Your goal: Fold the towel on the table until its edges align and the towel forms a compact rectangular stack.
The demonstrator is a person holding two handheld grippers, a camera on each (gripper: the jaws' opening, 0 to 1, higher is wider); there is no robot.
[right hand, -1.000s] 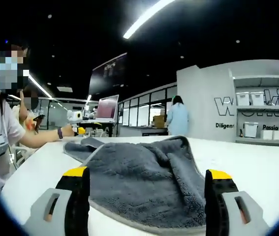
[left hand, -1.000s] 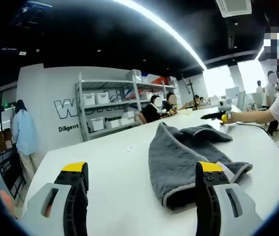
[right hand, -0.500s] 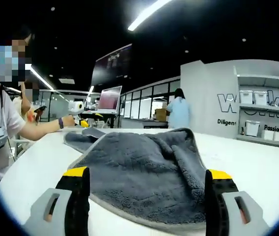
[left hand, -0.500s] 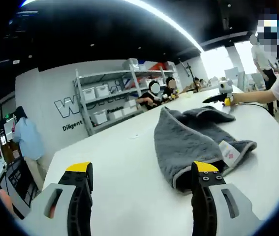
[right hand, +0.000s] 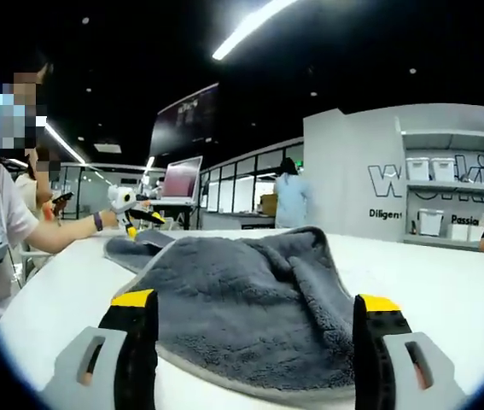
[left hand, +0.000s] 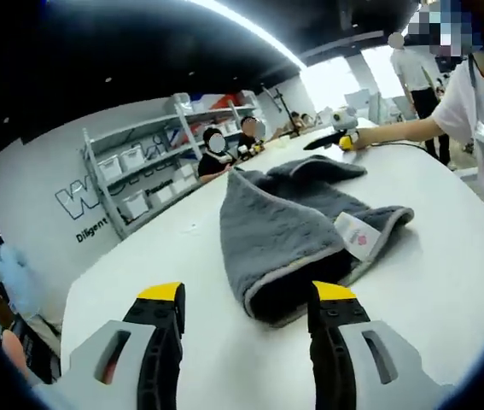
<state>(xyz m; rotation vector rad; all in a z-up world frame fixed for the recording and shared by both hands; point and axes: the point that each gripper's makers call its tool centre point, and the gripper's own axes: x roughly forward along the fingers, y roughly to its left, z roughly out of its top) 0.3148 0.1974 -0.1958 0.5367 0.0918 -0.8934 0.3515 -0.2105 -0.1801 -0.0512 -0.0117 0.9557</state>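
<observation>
A grey towel (left hand: 284,222) lies rumpled on the white table (left hand: 173,256), with a white label (left hand: 357,235) showing near its pale hem. In the left gripper view my left gripper (left hand: 246,295) stands open, just short of the towel's near folded end, with nothing between its yellow-tipped fingers. The same towel (right hand: 242,299) spreads across the right gripper view. My right gripper (right hand: 254,303) is open too, low over the table, its jaws wide apart in front of the towel's near edge. At the towel's far end the other gripper (left hand: 335,137) shows in a person's hand.
A person in a white shirt (left hand: 481,94) stands at the table's right side. Shelving with white bins (left hand: 139,171) lines the far wall. Seated people (left hand: 216,149) are beyond the table's far end. A laptop (right hand: 182,184) stands on a desk behind.
The left gripper view has moved closer to the towel's near end and tilted, and its jaws stand a little nearer together. The right gripper view has barely shifted. The towel lies as before.
</observation>
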